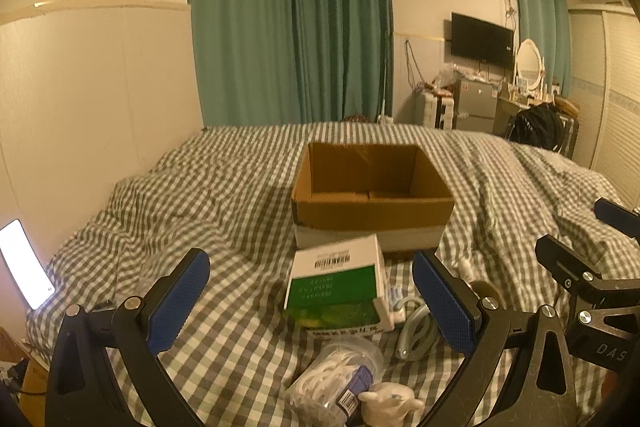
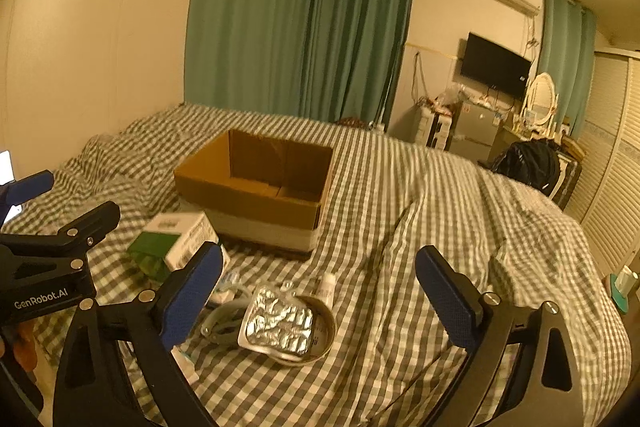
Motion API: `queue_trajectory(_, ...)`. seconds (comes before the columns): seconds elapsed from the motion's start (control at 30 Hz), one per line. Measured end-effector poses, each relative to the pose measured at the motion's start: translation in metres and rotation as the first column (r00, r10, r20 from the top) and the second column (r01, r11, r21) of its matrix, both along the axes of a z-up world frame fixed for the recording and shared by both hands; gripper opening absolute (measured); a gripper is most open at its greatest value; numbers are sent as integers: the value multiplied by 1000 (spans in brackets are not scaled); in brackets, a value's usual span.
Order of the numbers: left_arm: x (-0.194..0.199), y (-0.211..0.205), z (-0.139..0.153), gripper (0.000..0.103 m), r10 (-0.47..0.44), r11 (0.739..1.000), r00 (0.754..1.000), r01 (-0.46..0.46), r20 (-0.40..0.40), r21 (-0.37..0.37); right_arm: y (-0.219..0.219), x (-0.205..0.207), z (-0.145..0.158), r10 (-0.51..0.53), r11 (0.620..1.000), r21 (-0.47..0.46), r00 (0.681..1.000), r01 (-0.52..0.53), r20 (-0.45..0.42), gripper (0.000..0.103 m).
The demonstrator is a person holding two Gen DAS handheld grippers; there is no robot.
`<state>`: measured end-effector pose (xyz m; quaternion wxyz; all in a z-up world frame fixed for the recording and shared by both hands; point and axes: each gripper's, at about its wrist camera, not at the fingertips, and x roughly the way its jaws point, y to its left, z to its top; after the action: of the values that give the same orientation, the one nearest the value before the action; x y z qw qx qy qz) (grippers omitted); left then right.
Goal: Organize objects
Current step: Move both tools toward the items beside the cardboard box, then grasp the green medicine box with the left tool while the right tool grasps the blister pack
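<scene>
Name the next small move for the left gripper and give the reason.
Probably lower the left gripper onto the green-and-white carton and close on it. Its jaws are open with nothing in them, the carton lies between them on the bed just in front of the cardboard box, and that box looks empty.

The left black two-finger gripper with blue ribbed pads (image 1: 310, 301) was held with its jaws spread wide, and nothing was between its fingers (image 1: 178, 301). The right black two-finger gripper with the same blue pads (image 2: 318, 297) was also spread wide and held nothing. The two grippers stood side by side, apart from each other, both pointing forward. Each one appeared at the edge of the other's wrist view.
</scene>
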<state>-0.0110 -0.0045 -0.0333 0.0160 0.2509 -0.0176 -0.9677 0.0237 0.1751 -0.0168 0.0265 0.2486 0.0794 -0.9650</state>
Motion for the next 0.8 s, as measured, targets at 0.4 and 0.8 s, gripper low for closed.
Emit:
queue_trajectory(0.4, -38, -4, -54, 103, -16, 999, 987, 11, 160, 31, -21, -40, -85, 66, 995, 54, 962, -83, 263, 74)
queue_trajectory(0.8, -69, -3, -80, 103, -57, 995, 974, 38, 220, 89, -5, -56, -85, 80, 996, 24, 956, -90, 282, 21)
